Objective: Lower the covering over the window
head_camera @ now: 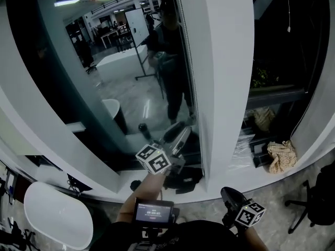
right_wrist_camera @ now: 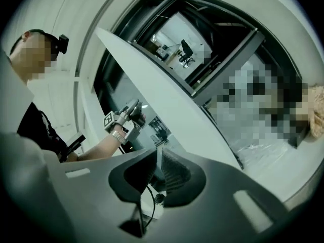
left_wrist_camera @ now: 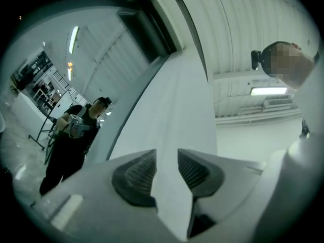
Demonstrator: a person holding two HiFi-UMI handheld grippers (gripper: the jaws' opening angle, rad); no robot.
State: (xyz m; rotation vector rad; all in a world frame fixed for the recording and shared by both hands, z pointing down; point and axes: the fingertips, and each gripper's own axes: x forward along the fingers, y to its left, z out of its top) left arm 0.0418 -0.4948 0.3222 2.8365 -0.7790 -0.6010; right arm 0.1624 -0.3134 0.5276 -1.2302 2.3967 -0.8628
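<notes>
The dark window pane [head_camera: 104, 77] reflects the person and the lit room behind. A white pillar [head_camera: 225, 61] stands to its right, and a thin cord [head_camera: 189, 88] runs down the pillar's left edge. My left gripper [head_camera: 175, 133] is raised in front of the pane beside that cord. Its jaws are open [left_wrist_camera: 167, 158] with only the pillar [left_wrist_camera: 177, 100] seen beyond them. My right gripper [head_camera: 227, 193] is low at the right, away from the glass. Its jaws [right_wrist_camera: 158, 161] leave a thin slit. A thin dark cord [right_wrist_camera: 151, 201] shows below the pads; whether it is pinched I cannot tell.
On the white sill [head_camera: 225, 179] lie dark items [head_camera: 180, 179] and a crumpled beige cloth [head_camera: 281, 156]. A second cord with an end knob [head_camera: 288, 29] hangs in the right window. A white rounded object [head_camera: 57, 221] is at lower left, an office chair [head_camera: 314, 203] at lower right.
</notes>
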